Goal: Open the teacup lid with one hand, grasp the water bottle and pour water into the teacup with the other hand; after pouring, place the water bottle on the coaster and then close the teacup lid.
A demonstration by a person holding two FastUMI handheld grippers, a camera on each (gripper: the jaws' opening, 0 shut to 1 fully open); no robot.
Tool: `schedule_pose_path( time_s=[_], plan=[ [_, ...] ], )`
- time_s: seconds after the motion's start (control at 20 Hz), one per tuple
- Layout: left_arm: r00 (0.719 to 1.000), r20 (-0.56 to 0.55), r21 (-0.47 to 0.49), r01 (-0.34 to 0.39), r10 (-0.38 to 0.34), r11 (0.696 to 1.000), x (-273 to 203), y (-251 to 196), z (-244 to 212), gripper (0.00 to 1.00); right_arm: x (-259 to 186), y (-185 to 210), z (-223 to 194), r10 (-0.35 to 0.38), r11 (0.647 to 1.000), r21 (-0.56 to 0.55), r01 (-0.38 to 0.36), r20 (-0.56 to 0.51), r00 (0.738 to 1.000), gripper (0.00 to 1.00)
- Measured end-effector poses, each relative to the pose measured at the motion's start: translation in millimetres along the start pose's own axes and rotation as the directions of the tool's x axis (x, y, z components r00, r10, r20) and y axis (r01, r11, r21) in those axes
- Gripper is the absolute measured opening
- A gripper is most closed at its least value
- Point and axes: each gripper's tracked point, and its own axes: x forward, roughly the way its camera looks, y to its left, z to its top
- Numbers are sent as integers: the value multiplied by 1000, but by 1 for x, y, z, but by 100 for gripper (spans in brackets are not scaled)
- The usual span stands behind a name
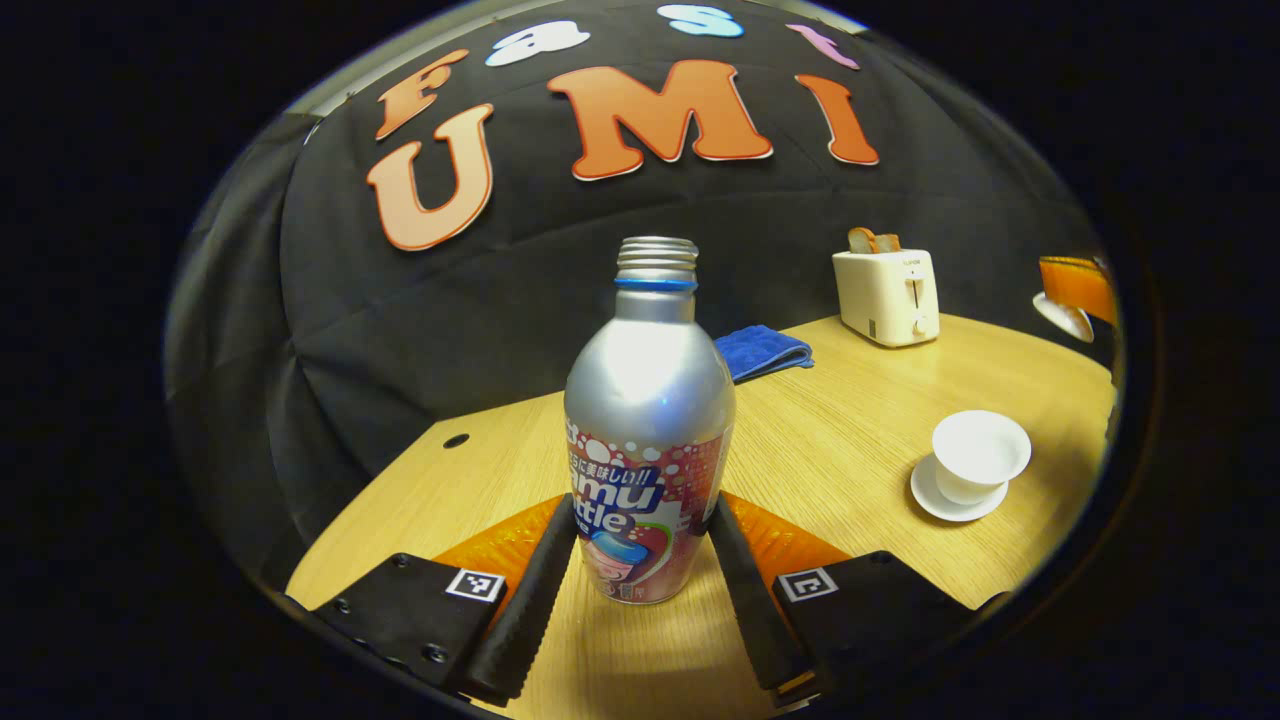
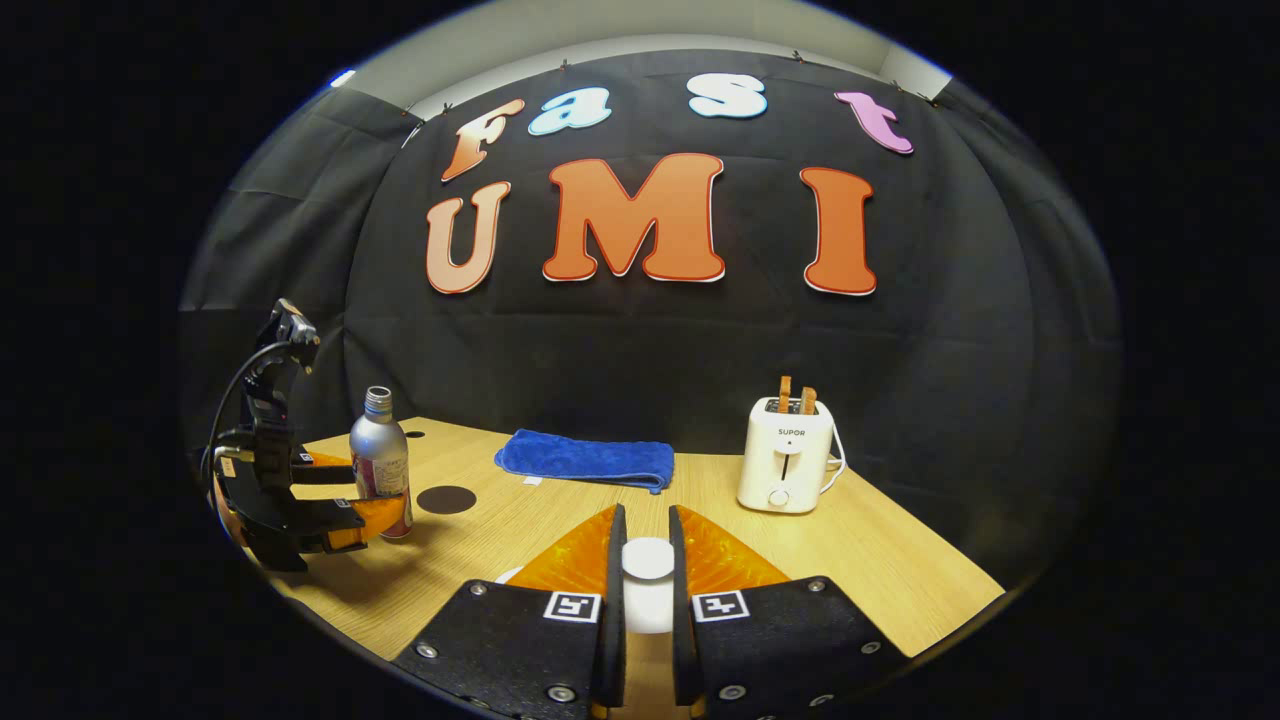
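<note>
A silver water bottle (image 1: 648,400) with a printed label and an uncapped neck stands on the wooden table (image 1: 850,440). My left gripper (image 1: 645,515) is shut on its lower body, one finger on each side. To the right sits the white teacup (image 1: 980,455), uncovered, on its saucer (image 1: 935,500). In the right gripper view, my right gripper (image 2: 646,515) is shut on the knob of the white teacup lid (image 2: 648,560), held up off the cup. Farther left there, the left gripper (image 2: 345,500) grips the bottle (image 2: 379,450), with the dark round coaster (image 2: 446,499) just right of it.
A folded blue cloth (image 2: 590,458) lies at the back of the table near the wall. A white toaster (image 2: 788,455) with toast in it stands at the back right. In the left gripper view, the right gripper (image 1: 1075,285) shows at the far right edge.
</note>
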Motion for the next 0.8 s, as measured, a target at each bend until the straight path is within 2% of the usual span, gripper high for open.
schedule_pose_path(
  time_s=[0.15, 0.3, 0.55, 0.8],
  plan=[
    [1000, 3, 141, -10, 10, 990, 0, -3, 4, 84, -2, -10, 4, -13, 1000, 6, 13, 14, 1000, 19],
    [1000, 15, 300, -16, 12, 954, 1, -12, 7, 84, -3, -20, 4, -21, 999, 25, 20, 17, 1000, 19],
    [999, 52, 520, -19, -10, 854, -5, -32, 12, 84, -4, -31, 1, -28, 999, 23, 28, 19, 999, 19],
    [998, 52, 642, -6, -37, 766, 1, -48, 19, 84, -8, -44, 2, -38, 999, 22, 38, 27, 999, 19]
  ],
)
